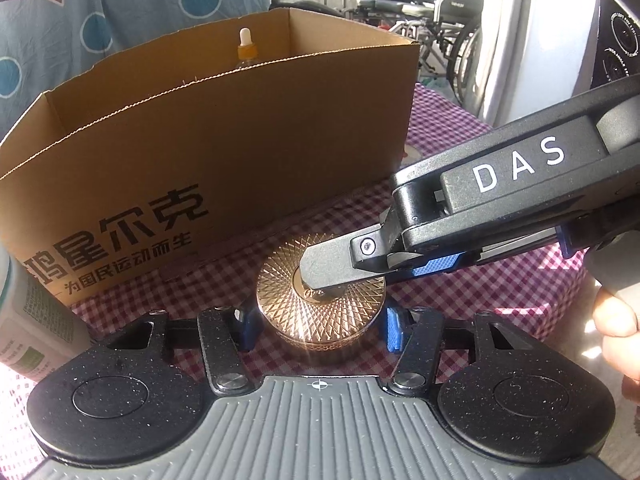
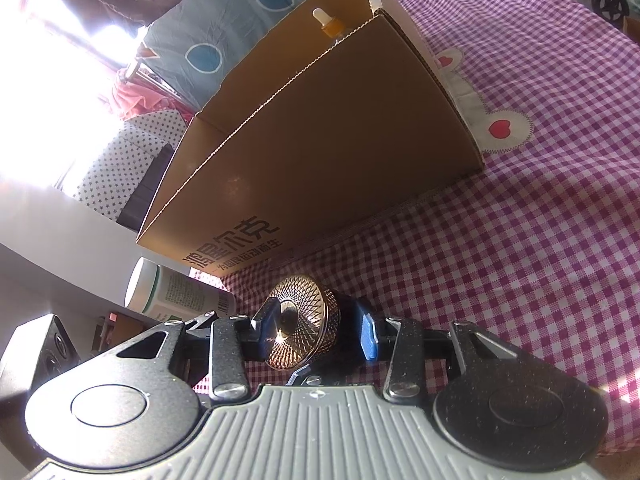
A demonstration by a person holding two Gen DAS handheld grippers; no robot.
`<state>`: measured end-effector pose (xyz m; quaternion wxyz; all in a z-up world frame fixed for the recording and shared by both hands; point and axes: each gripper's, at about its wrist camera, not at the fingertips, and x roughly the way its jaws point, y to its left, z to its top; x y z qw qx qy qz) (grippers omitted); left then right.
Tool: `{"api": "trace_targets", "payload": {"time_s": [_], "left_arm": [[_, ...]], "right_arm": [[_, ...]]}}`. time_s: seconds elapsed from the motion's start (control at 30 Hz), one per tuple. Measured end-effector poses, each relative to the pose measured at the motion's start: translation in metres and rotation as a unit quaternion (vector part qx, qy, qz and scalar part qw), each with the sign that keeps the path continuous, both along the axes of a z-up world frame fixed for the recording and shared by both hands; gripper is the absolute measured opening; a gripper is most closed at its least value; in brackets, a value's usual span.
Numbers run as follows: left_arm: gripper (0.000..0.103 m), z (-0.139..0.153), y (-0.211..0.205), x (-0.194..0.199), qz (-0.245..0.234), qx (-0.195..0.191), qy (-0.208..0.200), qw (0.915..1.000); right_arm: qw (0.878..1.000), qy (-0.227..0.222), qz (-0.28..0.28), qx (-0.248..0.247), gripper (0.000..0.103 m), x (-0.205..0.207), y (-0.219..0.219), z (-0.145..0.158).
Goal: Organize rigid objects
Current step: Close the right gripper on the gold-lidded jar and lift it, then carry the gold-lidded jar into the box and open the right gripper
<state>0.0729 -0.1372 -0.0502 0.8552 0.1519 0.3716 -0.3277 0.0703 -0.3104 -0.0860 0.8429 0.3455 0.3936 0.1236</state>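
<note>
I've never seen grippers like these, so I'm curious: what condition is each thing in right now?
Gold round case: closed, flat on the cloth, between both grippers' fingers.
Left gripper: open around the case.
Right gripper: open, straddling the case.
Cardboard box: open-topped, upright.
Dropper bottle: capped, upright inside the box.
White bottle: lying down.

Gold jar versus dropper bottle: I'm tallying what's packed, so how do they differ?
The gold jar sits on the checked tablecloth outside the cardboard box; the dropper bottle stands inside it. The gold jar is low and wide with a patterned lid; the dropper bottle shows only its narrow white bulb and amber collar above the box wall. Both are upright.
</note>
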Motion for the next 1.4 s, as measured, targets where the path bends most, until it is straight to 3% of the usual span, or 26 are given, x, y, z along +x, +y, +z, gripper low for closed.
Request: {"api": "trace_targets", "payload": {"time_s": [1.17, 1.4], "left_arm": [[0.056, 0.021, 0.025, -0.014, 0.012, -0.022, -0.007, 0.9997], [0.056, 0.045, 0.028, -0.02, 0.017, -0.026, -0.027, 0.9992]], "right_arm": [[0.999, -0.031, -0.007, -0.031, 0.043, -0.034, 0.023, 0.032], [0.998, -0.061, -0.001, -0.035, 0.043, -0.042, 0.028, 0.053]]}}
